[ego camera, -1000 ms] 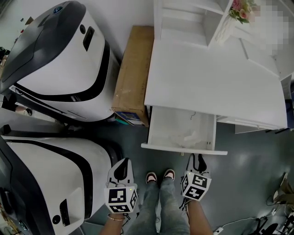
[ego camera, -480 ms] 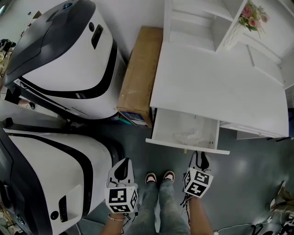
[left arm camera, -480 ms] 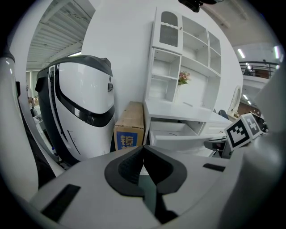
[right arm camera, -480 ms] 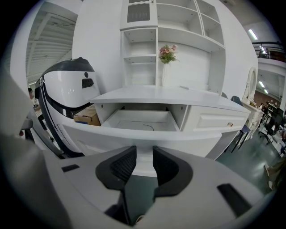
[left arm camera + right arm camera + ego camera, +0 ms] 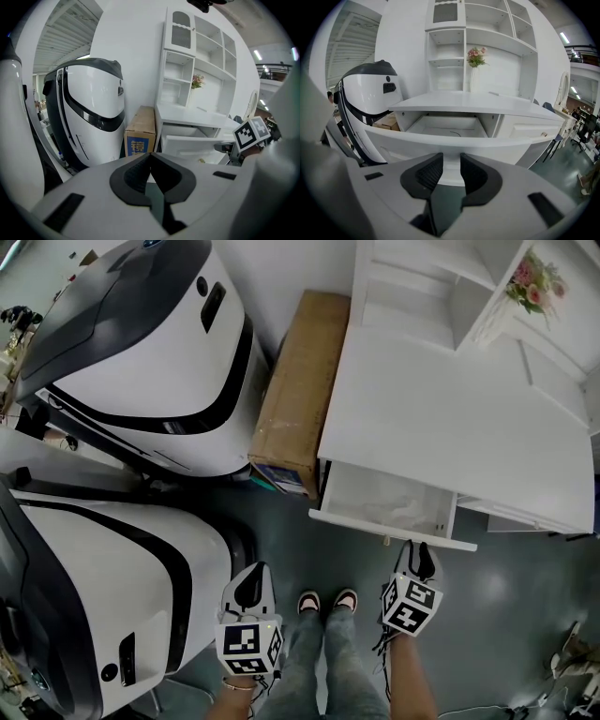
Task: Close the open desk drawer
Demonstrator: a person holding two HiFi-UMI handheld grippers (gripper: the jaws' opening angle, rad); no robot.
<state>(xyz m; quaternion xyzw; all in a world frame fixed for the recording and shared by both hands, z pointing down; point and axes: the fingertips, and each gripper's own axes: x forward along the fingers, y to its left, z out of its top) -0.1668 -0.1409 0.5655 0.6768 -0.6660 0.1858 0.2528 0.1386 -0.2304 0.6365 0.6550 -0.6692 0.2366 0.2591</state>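
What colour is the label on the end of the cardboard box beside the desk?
Blue, with pale characters; the left gripper view shows the label best.

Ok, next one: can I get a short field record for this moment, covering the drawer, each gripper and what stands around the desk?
drawer: open, pulled out from under the white desk
left gripper: fingers together, nothing between them, held low beside the person's legs, away from the desk
right gripper: fingers apart, empty, aimed at the drawer front; contact cannot be told
cardboard box: standing between the desk and the machines
machines: two, large, white and grey
task status: drawer not yet closed
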